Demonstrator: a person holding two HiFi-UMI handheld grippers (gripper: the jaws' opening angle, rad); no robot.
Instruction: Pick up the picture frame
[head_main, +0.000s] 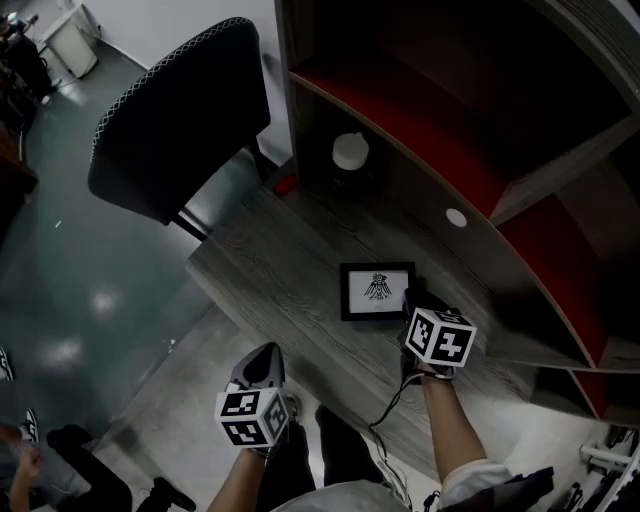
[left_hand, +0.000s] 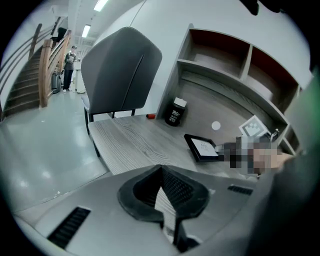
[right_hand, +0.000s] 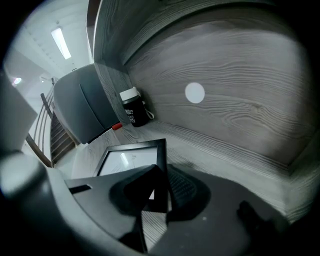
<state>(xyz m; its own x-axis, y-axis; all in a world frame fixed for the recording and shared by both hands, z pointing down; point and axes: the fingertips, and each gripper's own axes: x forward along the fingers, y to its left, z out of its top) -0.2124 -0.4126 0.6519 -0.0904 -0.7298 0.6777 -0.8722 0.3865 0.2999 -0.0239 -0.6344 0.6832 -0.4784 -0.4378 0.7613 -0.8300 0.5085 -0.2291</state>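
Observation:
The black picture frame (head_main: 377, 290) with a white print lies face up on the grey wooden desk (head_main: 280, 270), in front of the shelf unit. My right gripper (head_main: 410, 302) is at the frame's right edge. In the right gripper view the frame (right_hand: 130, 157) has that edge between the two pads, and the right gripper (right_hand: 160, 176) is shut on it. I cannot tell whether the frame is clear of the desk. My left gripper (head_main: 268, 356) hangs off the desk's near edge, apart from the frame (left_hand: 202, 148). The left gripper (left_hand: 161, 171) holds nothing, its fingertips together.
A black jar with a white lid (head_main: 350, 160) stands in the back corner, a small red object (head_main: 285, 185) beside it. A white round disc (head_main: 456, 217) sits on the back panel. Red-lined shelves (head_main: 420, 110) rise behind. A dark chair (head_main: 180, 110) stands left of the desk.

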